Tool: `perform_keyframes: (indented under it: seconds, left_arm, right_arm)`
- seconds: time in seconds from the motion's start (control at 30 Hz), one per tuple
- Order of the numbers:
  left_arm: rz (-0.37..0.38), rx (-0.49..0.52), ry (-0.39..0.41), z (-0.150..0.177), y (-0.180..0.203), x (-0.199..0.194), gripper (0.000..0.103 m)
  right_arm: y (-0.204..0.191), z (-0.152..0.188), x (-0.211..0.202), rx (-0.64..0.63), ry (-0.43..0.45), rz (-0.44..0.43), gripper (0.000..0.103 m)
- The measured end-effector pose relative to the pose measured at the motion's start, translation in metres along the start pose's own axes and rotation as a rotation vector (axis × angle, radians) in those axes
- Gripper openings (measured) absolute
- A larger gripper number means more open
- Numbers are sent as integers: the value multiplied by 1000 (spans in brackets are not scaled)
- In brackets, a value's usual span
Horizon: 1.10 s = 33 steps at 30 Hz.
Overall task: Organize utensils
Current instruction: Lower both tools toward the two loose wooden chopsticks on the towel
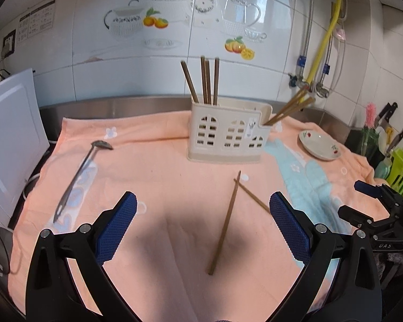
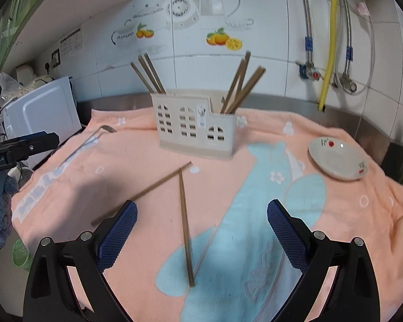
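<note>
Covering the counter, a peach towel with pale blue patches [image 1: 158,166] carries everything. Toward its far edge stands our cream plastic utensil holder [image 1: 225,134], brown chopsticks upright inside. Two loose wooden chopsticks [image 1: 224,228] lie crossed mid-towel, between both grippers. We hold the left gripper [image 1: 202,214] and right gripper [image 2: 201,220] wide apart, empty.

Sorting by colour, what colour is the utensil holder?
Cream utensil holder, clearest in the right wrist view.

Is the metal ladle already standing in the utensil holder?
No, the ladle lies flat on the towel, well left of the utensil holder, which holds only chopsticks.
</note>
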<state>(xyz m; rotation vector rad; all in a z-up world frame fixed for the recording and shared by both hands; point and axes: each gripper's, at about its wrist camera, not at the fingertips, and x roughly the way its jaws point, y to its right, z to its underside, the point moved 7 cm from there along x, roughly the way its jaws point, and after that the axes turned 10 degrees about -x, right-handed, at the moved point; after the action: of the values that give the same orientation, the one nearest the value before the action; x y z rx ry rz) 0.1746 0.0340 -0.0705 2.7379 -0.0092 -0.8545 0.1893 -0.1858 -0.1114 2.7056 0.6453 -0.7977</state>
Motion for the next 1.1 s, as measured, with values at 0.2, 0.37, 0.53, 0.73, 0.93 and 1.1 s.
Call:
perform_keyframes:
  seconds: [0.2, 0.37, 0.53, 0.73, 0.93, 1.1]
  left_arm:
    - [-13, -13, -32, 15, -8, 9, 98]
    - [-20, -14, -54, 27, -11, 14, 98]
    - [-18, -14, -68, 36, -13, 17, 98]
    - [-8, -11, -94, 45, -15, 23, 97]
    - [2, 15, -119, 56, -11, 30, 95]
    - [18, 20, -136, 61, -10, 34, 83]
  right_arm:
    - [-8, 24, 12, 10, -43, -22, 94]
    - [-21, 41, 24, -5, -75, -45, 93]
    - [-32, 54, 40, -13, -120, -83, 76]
    - [-33, 59, 53, 5, -143, -107, 59]
    - [-32, 63, 63, 15, -164, -115, 44]
    - [-31, 63, 70, 16, -179, -116, 39]
